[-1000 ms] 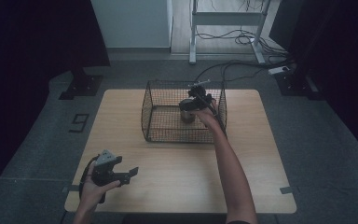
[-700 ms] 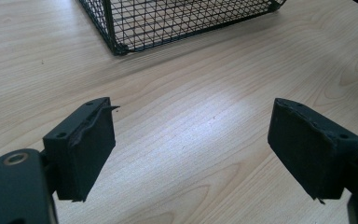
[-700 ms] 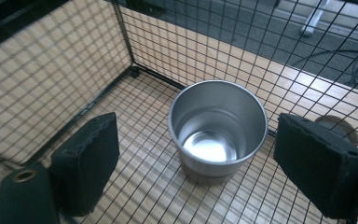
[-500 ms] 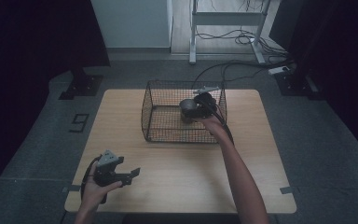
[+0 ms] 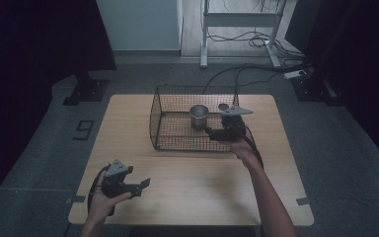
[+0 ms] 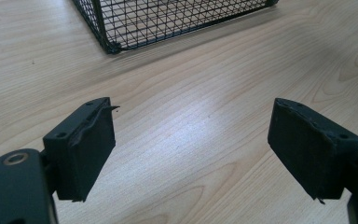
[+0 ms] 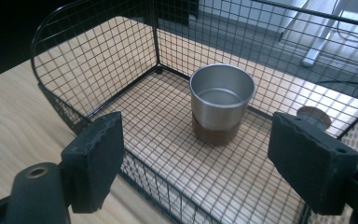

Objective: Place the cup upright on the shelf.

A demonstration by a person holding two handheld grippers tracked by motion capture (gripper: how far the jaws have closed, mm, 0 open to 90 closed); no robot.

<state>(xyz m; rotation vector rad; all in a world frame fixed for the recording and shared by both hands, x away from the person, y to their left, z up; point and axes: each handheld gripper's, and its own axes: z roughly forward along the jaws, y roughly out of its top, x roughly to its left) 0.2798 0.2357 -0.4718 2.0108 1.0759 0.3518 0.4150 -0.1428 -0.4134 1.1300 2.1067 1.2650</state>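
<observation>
Back from the steel cup (image 5: 199, 116) has come my right gripper (image 5: 209, 131). A second ago it was down inside the wire basket (image 5: 154, 118), right at the cup. Now it sits at the basket's near right corner, above the front rim, and points in towards the cup from my side. Its jaws have just been closing, yet in the right gripper view they stand apart with nothing between them, only the mesh floor beneath. The cup (image 7: 221, 100) is free of them, upright on the basket floor (image 7: 98, 60) towards the back right, mouth up and empty as far as I can see, with a brown band round its base. As far as the high view lets me judge, it stands where it did before. A small round disc (image 7: 313, 116) lies just beyond my right-hand jaw, by the basket's wall; what it is I cannot tell.

My left gripper (image 5: 145, 183) has kept its place, held low over the near left part of the wooden table (image 5: 187, 197), well apart from the basket. In the left gripper view its jaws (image 6: 191, 140) are spread wide over bare wood (image 6: 205, 84), gripping nothing, with a corner of the basket (image 6: 168, 18) farther ahead.
</observation>
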